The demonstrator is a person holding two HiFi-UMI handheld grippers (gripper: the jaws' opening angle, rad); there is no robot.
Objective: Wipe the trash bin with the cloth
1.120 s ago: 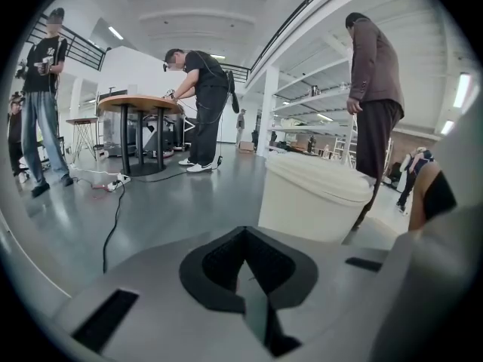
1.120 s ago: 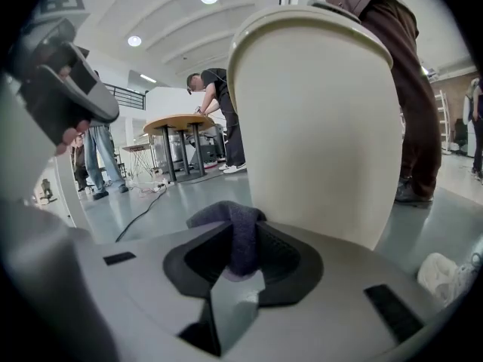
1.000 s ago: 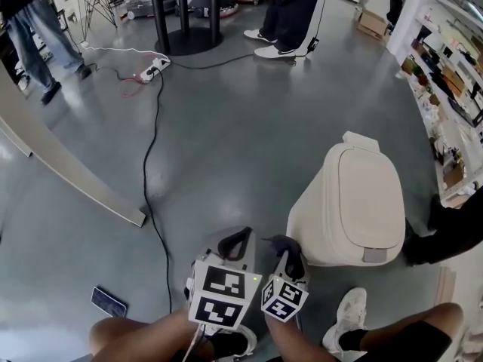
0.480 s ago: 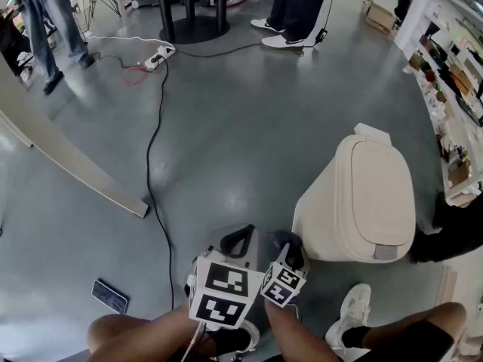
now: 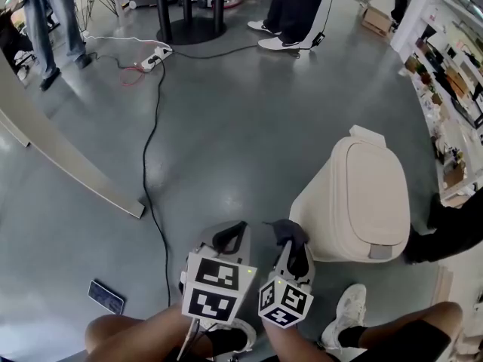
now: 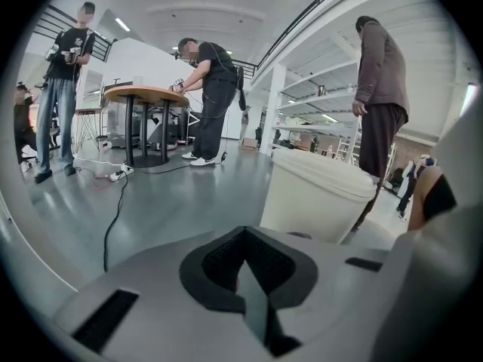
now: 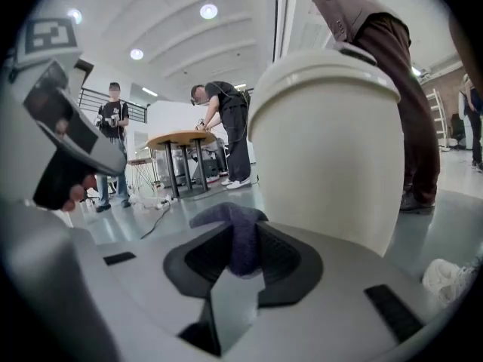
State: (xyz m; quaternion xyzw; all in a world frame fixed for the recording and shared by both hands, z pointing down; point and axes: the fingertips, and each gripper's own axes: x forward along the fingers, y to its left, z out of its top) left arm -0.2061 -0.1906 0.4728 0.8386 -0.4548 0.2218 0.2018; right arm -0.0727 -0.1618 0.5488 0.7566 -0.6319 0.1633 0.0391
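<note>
Grey floor (image 5: 226, 127), open workshop. Cream trash bin (image 5: 355, 202) upright, lid down, just right of grippers. Right gripper (image 7: 240, 256) pinching purple cloth (image 7: 230, 225); left gripper (image 6: 243, 266) pressed together, empty. Advice: press cloth flat to bin wall, use firm overlapping strokes, avoid bare-jaw contact.

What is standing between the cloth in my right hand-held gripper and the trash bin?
Nothing visible. The right hand-held gripper is shut on the cloth, and the trash bin stands straight ahead of it, its lid down. Only bare floor lies between them.
</note>
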